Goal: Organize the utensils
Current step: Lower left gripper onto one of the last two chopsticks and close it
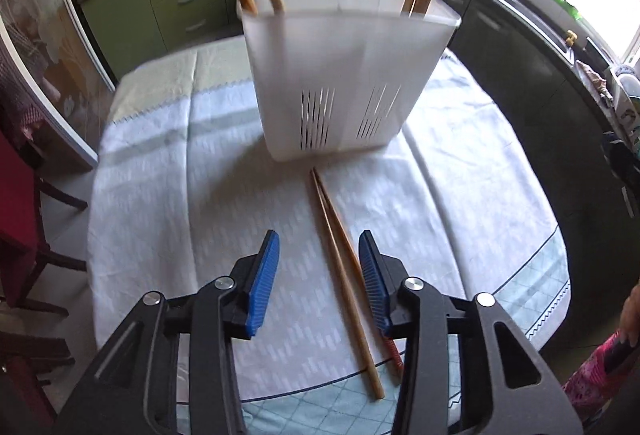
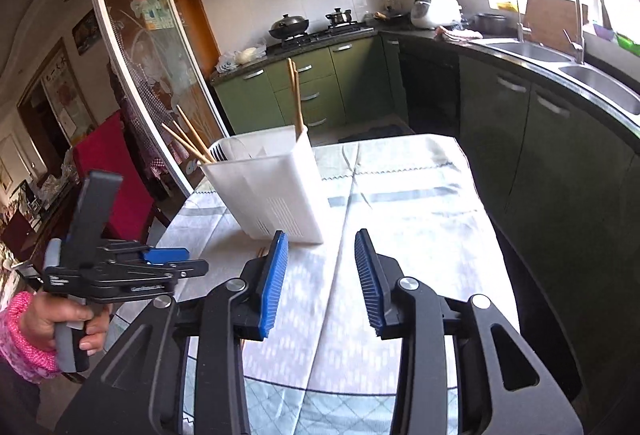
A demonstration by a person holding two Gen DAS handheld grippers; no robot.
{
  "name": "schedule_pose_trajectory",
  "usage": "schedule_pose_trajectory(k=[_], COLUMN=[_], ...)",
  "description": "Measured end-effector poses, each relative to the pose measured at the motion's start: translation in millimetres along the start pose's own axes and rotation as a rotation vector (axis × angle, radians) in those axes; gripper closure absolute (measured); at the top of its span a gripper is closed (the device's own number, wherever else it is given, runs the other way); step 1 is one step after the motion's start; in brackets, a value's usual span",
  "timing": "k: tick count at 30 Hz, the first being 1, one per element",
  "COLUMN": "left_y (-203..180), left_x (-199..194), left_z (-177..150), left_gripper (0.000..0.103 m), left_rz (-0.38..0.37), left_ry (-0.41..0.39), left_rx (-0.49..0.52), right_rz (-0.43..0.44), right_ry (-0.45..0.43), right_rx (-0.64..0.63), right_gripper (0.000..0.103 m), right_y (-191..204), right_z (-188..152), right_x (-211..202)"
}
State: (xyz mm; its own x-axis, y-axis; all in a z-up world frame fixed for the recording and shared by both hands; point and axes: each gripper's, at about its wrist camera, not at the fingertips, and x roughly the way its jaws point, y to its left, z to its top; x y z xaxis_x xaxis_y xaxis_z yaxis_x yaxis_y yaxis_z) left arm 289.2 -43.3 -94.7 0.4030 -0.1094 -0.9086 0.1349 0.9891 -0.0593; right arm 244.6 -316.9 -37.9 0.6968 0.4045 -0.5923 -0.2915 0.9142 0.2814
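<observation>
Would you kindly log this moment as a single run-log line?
left gripper: open, over loose chopsticks | right gripper: open, empty | white caddy: upright on tablecloth, chopsticks inside

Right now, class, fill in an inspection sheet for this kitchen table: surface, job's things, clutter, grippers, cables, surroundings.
Surface: table under a pale patterned tablecloth, creased.
Job's things: white utensil holder stands on the cloth with chopsticks leaning out at both ends; a loose pair of chopsticks lies flat in front of it.
Clutter: nothing seen on the cloth besides these.
Grippers: left gripper open, empty, above the loose pair; right gripper open, empty.
Cables: nothing seen.
Surroundings: green cabinets, stove with wok, sink, red chair.
</observation>
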Motion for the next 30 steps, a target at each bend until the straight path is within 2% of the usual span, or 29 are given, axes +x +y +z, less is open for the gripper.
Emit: schedule_pose_trajectory(k=[3, 5, 13, 23, 30], left_y=[1.9, 0.3, -3.5, -12.7, -20.7], left_x=[35.2, 47.4, 60.2, 77.5, 78.3], left_z=[-1.0, 1.5, 3.0, 5.8, 0.7], left_gripper=[0.076, 0.081, 0.082, 0.083, 0.085], left_rz=[0.006, 0.016, 0.026, 0.051, 0.069], left_ry=[0.063, 0.076, 0.085, 0.132, 0.119], left_rx=[-0.042, -0.046, -0.043, -0.031, -0.005], right_rz=[0.019, 0.026, 0.048, 0.069, 0.079], right_ry=[0.009, 0.011, 0.024, 0.045, 0.065], right_rx=[0.054, 0.085, 0.154, 0.179, 0.180], right_gripper=[0.068, 0.068, 0.068, 0.068, 0.068], right_y=[-15.7, -26.0, -49.8, -52.4, -47.3], right_z=[-21.3, -31.1, -45.3, -41.8, -40.3], right_x=[-4.8, -7.5, -9.9, -5.2, 2.8])
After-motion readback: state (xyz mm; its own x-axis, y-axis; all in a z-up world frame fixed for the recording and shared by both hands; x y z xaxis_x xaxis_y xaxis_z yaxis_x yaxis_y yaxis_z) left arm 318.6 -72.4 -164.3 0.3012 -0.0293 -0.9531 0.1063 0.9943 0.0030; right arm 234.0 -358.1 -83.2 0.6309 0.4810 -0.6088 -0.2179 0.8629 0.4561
